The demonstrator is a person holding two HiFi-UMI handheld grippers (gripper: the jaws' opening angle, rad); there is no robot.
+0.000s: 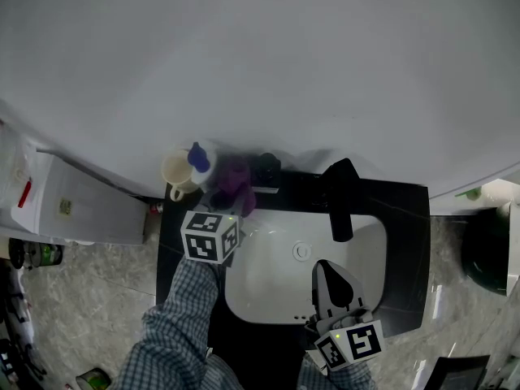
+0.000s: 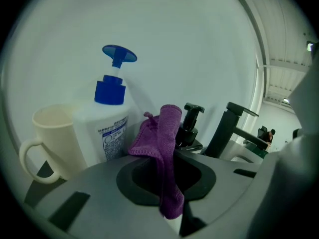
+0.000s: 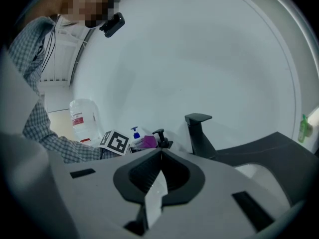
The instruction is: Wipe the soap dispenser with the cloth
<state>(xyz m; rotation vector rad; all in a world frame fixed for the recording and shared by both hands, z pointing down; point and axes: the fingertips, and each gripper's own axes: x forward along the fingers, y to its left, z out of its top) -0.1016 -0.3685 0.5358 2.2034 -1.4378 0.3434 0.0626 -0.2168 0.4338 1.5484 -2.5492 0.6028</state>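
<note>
My left gripper (image 1: 230,210) is shut on a purple cloth (image 2: 162,148), which sticks up from between the jaws and hangs down in front. The cloth (image 1: 234,182) is held at the sink's back left corner, close to a white pump bottle with a blue top (image 2: 110,118) and a black soap dispenser (image 2: 189,128). In the head view the black dispenser (image 1: 266,171) stands just right of the cloth. My right gripper (image 1: 327,273) hangs over the white basin, shut with nothing in it.
A cream mug (image 1: 175,174) stands left of the pump bottle (image 1: 200,161). A black tap (image 1: 340,195) rises behind the basin (image 1: 276,291), set in a dark counter (image 1: 406,242). A large water jug (image 3: 82,121) sits far left. White wall lies behind.
</note>
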